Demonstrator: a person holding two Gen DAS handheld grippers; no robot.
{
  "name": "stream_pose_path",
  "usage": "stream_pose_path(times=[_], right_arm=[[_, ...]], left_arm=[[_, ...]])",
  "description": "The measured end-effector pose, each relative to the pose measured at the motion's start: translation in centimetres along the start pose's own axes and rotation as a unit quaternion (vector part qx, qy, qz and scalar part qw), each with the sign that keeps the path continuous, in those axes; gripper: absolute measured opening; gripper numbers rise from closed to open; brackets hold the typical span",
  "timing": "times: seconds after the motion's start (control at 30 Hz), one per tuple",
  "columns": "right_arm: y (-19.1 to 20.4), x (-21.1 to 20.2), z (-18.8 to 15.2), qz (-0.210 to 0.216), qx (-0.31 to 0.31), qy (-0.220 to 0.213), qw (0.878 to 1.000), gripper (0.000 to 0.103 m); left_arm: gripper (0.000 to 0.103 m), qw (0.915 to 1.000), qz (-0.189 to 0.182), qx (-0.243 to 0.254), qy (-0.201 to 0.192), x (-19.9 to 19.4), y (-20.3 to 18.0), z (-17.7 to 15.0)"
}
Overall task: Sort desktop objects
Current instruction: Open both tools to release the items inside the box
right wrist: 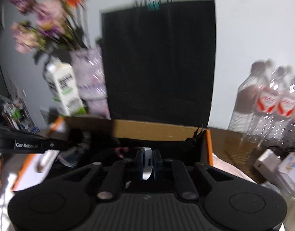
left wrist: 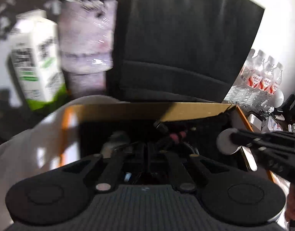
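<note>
Right gripper (right wrist: 148, 162): fingers pinching a small silver-white disc-shaped device (right wrist: 146, 163), thin edge toward the camera, a small slot visible on that edge. Blue pads (right wrist: 157, 163) are pressed against both flat faces. In the left wrist view the same device (left wrist: 227, 141) shows as a pale round disc at the tip of the right gripper (left wrist: 235, 141), which enters from the right side.

The held device hangs over the open cardboard box (right wrist: 159, 130), just ahead of the fingers. Box has a brown inner wall and an orange outer rim. The interior is dark; contents mostly unreadable. Something pink (right wrist: 120, 151) sits left of the right fingers, and a black clip-like item hangs on the box's far right corner.

Left gripper (left wrist: 147, 152): fingers point into the same box (left wrist: 147, 110), tips lost in dark clutter. Can't tell if they're spread or closed, or whether they hold anything. Ahead of them are blurred cables, a pink piece (left wrist: 177, 135) and a dark cylindrical part. In the right wrist view the left gripper (right wrist: 70, 144) reaches in from the left edge over the box's left side; its tips are blurred there too.

Beyond the box, straight ahead of both grippers, is a black paper bag (right wrist: 159, 57). Left of it are a white-green carton (right wrist: 63, 90) and a plastic-wrapped purple pack (right wrist: 91, 73), with flowers (right wrist: 43, 17) above. Right of the bag stands a pack of water bottles (right wrist: 272, 98) with red labels. Both views are motion-blurred.
</note>
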State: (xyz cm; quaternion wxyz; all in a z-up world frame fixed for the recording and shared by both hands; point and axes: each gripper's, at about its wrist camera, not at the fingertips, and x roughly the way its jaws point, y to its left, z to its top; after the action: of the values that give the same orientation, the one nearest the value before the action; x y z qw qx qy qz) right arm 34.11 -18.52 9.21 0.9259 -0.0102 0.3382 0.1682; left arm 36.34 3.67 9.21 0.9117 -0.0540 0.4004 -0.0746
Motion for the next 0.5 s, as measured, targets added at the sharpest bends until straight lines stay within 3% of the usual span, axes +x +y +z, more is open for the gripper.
stream_pose_path(times=[0.07, 0.1, 0.13, 0.17, 0.23, 0.3, 0.33, 0.4, 0.5], right_arm=[[-0.5, 2.8, 0.1, -0.005, 0.004, 0.023, 1.000, 0.010], [-0.9, 3.8, 0.2, -0.011, 0.007, 0.030, 0.999, 0.011], [-1.2, 4.7, 0.2, -0.018, 0.013, 0.037, 0.999, 0.016], [-1.5, 5.5, 0.2, -0.031, 0.020, 0.046, 0.998, 0.022], [-1.9, 6.1, 0.4, -0.051, 0.033, 0.058, 0.996, 0.048], [-1.9, 5.3, 0.6, -0.055, 0.042, 0.046, 0.997, 0.055], [-1.7, 4.7, 0.8, -0.057, 0.044, 0.042, 0.997, 0.057], [-1.2, 3.1, 1.3, -0.058, 0.046, 0.035, 0.997, 0.070], [-0.1, -0.1, 1.9, -0.069, 0.042, 0.027, 0.996, 0.078]], left_arm=[[0.026, 0.9998, -0.008, -0.015, 0.012, 1.7, 0.4, 0.6], [0.051, 0.9996, -0.014, -0.020, 0.016, 2.2, 0.6, 1.0], [0.062, 0.9995, -0.010, -0.027, 0.012, 2.4, 0.7, 1.4], [0.063, 0.9994, -0.009, -0.034, 0.003, 2.1, 0.8, 1.7], [0.070, 0.9990, -0.012, -0.041, -0.009, 1.0, 1.4, 2.1], [0.086, 0.9987, -0.003, -0.050, -0.011, -0.5, 1.9, 2.6], [0.088, 0.9985, 0.009, -0.053, -0.011, -1.1, 2.2, 2.8], [0.088, 0.9985, 0.032, -0.044, -0.001, -2.6, 2.2, 2.8], [0.088, 0.9965, 0.074, -0.039, 0.011, -4.9, 2.0, 2.3]])
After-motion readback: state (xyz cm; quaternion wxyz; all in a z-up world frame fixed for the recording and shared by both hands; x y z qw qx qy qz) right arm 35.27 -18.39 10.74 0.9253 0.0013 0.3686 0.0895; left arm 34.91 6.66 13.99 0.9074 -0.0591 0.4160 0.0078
